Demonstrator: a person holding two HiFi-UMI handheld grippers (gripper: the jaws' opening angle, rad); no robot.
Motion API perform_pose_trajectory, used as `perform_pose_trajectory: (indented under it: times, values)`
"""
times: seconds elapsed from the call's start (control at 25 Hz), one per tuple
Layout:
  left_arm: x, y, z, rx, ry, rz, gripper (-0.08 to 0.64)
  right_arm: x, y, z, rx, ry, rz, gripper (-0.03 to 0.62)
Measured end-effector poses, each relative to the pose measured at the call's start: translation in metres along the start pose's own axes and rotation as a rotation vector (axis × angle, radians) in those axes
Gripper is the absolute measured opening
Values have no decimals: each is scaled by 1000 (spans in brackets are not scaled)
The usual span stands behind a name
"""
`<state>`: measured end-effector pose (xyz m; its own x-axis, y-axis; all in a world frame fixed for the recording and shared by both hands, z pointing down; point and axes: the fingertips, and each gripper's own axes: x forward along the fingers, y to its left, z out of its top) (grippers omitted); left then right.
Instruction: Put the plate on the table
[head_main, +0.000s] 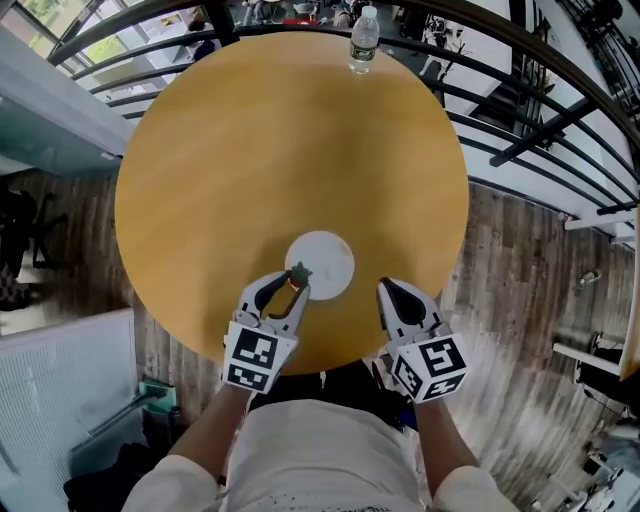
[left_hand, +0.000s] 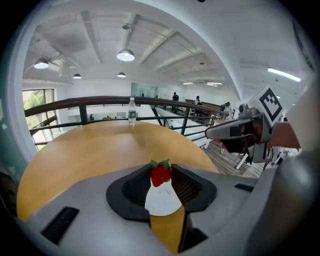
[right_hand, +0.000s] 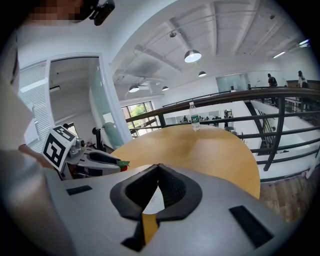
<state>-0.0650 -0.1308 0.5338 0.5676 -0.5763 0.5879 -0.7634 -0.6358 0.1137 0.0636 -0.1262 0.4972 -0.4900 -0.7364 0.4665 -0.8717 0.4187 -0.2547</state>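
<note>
A white plate (head_main: 320, 263) lies flat on the round wooden table (head_main: 230, 170), near its front edge. My left gripper (head_main: 293, 284) is shut on a red strawberry (left_hand: 160, 176) with green leaves, held at the plate's left rim. Through the jaws in the left gripper view the white plate (left_hand: 162, 201) shows just below the berry. My right gripper (head_main: 386, 290) sits to the right of the plate over the table's edge, jaws shut with nothing in them. The right gripper view shows a sliver of the plate (right_hand: 155, 200) behind its jaws.
A clear water bottle (head_main: 364, 40) stands at the table's far edge. A dark metal railing (head_main: 520, 130) curves round the far and right sides. A wood-plank floor (head_main: 520, 300) lies to the right, and a white slatted panel (head_main: 60, 400) to the lower left.
</note>
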Motion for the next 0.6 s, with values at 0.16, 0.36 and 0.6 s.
perform_pose_trajectory:
  times: [0.16, 0.36, 0.6]
  values:
    - [16, -1, -8, 10, 27, -14, 144, 6, -4, -3, 11, 4, -5, 20]
    - [35, -2, -20, 25, 63, -32, 144, 12, -12, -10, 29, 15, -13, 20]
    - [56, 0, -34, 26, 95, -46, 144, 17, -14, -22, 52, 28, -18, 20]
